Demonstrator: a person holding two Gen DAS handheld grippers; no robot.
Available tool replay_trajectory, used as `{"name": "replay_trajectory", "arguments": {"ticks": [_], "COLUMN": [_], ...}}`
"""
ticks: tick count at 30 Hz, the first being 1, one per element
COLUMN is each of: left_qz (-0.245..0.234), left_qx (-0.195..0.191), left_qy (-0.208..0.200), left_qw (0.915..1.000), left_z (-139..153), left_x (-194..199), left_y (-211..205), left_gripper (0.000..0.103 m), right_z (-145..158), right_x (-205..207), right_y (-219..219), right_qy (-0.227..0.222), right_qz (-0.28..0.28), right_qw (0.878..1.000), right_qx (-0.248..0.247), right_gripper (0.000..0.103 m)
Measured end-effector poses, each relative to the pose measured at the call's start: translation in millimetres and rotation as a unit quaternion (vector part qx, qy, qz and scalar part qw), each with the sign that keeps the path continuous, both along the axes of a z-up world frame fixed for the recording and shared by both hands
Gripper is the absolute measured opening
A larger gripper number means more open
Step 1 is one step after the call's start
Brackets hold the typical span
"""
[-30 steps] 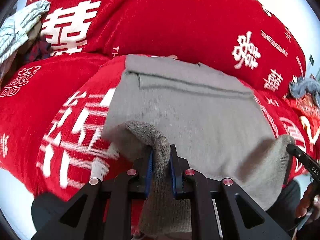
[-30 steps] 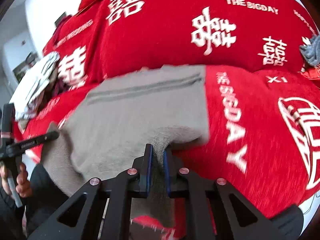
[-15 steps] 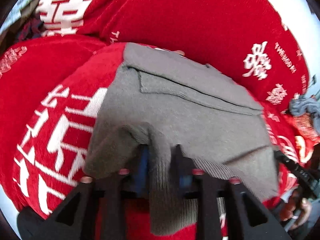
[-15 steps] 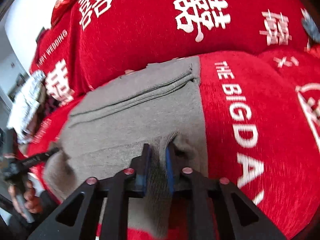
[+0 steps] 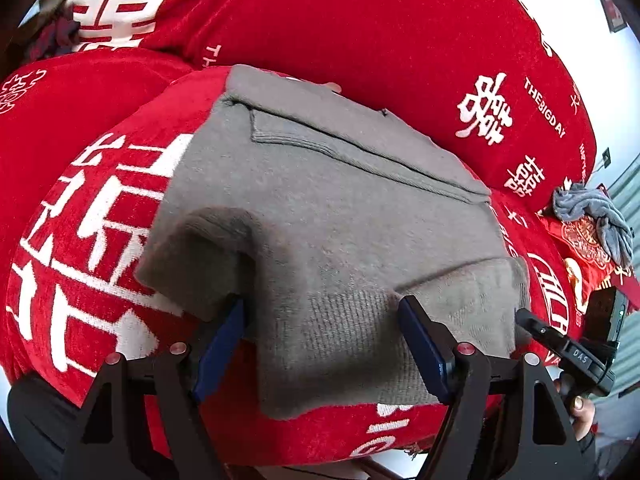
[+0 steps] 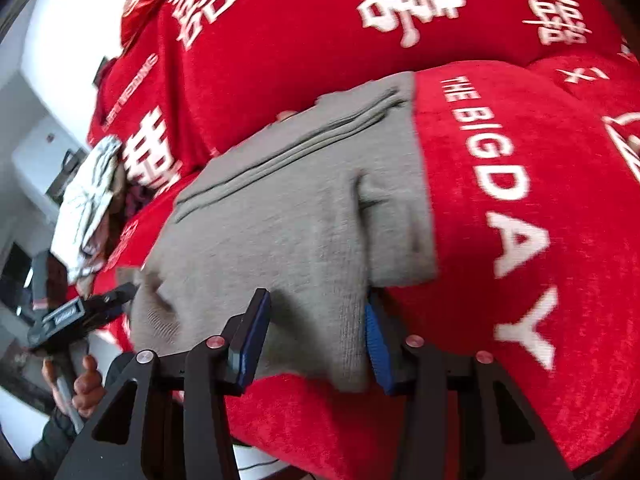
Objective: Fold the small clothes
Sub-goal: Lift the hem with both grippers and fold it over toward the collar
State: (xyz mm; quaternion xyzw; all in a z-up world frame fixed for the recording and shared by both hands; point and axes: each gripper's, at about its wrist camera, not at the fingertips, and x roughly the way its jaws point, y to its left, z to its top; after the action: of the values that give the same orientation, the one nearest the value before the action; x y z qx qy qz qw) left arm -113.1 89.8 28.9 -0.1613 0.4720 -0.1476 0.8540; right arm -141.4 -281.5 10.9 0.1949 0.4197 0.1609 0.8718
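grey garment (image 5: 340,248) | folded edge between left tool's (image 5: 320,344) opening jaws, unpinched

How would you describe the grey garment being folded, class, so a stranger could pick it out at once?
Start from the big red cover with white lettering spread over the cushions. On its near cushion lies the grey knit garment, a flat rectangle with ribbed hems turned over, right ahead of the left gripper. Unlike the crumpled blue-grey cloth farther right, it is smooth and squared.

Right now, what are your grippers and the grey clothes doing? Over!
Left gripper and right gripper both opening, near hem loose between the pads. Grey garment lying folded on red blanket. Nothing in the way.
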Motion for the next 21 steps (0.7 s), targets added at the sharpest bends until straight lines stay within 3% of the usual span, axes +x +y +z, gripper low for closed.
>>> {"name": "replay_trajectory", "arguments": {"ticks": [1,3,4,5,6,8,9,15,21], "left_qz": [-0.001,-0.005,-0.007,-0.007,-0.008,-0.011,-0.01,0.001,0.034], "left_qx": [0.005,0.007,0.001,-0.004,-0.007,-0.011,-0.01,-0.024,-0.029], "left_qy": [0.0,0.001,0.005,0.006,0.005,0.006,0.004,-0.031,-0.047], "left_qw": [1.0,1.0,1.0,1.0,0.9999,0.9999,0.9999,0.9992,0.9979], "left_z": [-0.2,-0.7,-1.3,-1.4,-1.4,-2.0,-1.9,17.4,36.1], "left_x": [-0.2,-1.0,-1.3,-2.2,-3.4,-5.9,-7.2,-14.3,22.0], "left_y": [-1.6,-2.1,-1.6,-0.4,0.0,0.2,0.0,5.7,14.9], "left_gripper": [0.077,0.051,0.051,0.048,0.034,0.032,0.021,0.016,0.016], "right_z": [0.1,-1.1,-1.7,-1.4,-1.3,0.4,1.0,18.8,46.5], "right_x": [-0.2,-0.1,0.1,1.0,1.5,2.0,2.1,-3.1,16.6], "right_y": [5.3,10.3,11.6,11.9,12.8,15.3,17.0,17.7,8.4], "right_qy": [-0.001,0.002,0.003,0.005,0.005,0.002,0.001,-0.03,-0.062], "right_qz": [0.011,0.022,0.024,0.027,0.03,0.033,0.037,0.041,0.008], "right_qw": [1.0,1.0,1.0,0.999,0.999,0.999,0.999,0.999,0.998], "right_qx": [-0.01,-0.018,-0.018,-0.016,-0.015,-0.022,-0.027,-0.02,-0.01], "right_gripper": [0.039,0.029,0.021,0.018,0.015,0.012,0.011,0.009,0.008]}}
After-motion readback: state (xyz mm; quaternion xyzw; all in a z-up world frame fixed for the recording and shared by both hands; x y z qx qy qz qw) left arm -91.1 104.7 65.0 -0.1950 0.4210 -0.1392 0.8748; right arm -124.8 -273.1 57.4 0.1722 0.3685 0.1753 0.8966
